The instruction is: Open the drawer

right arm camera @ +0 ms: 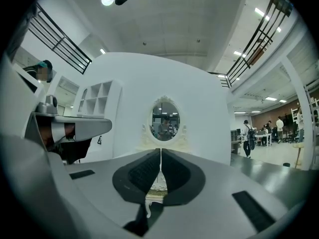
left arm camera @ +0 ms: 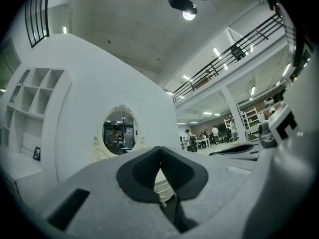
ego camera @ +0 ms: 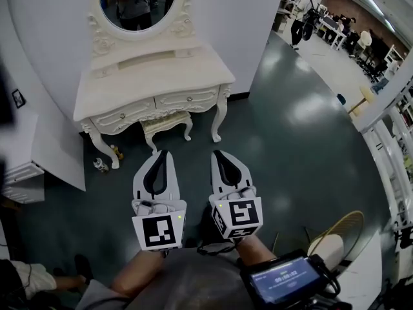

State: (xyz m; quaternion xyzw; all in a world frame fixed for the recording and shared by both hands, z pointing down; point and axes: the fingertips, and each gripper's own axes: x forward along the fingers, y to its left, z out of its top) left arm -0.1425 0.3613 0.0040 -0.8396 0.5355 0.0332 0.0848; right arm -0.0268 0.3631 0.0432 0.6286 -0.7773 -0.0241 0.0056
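Against white wall (ego camera: pixel 219 18): dressing table (ego camera: pixel 148 76), cream, carved scrollwork, curved legs, well apart from both grippers
drawers (ego camera: pixel 187 99): 2, side by side in the table front, both closed flush; 1 small knob each, knobs barely readable
mirror (ego camera: pixel 139 5): oval, ornate frame, top cut off at the head view edge
stool (ego camera: pixel 164 123): tucked under the table, mostly hidden
bottles (ego camera: pixel 101 165): on the floor by 1 table leg, too small to identify
left gripper (ego camera: pixel 161 155): grey shell, dark pads, jaws clenched, nothing between; its own view hides most of the table
right gripper (ego camera: pixel 218 155): same build, ribbed pads, jaws clenched, empty
floor (ego camera: pixel 290 147): dark green, glossy, light glare
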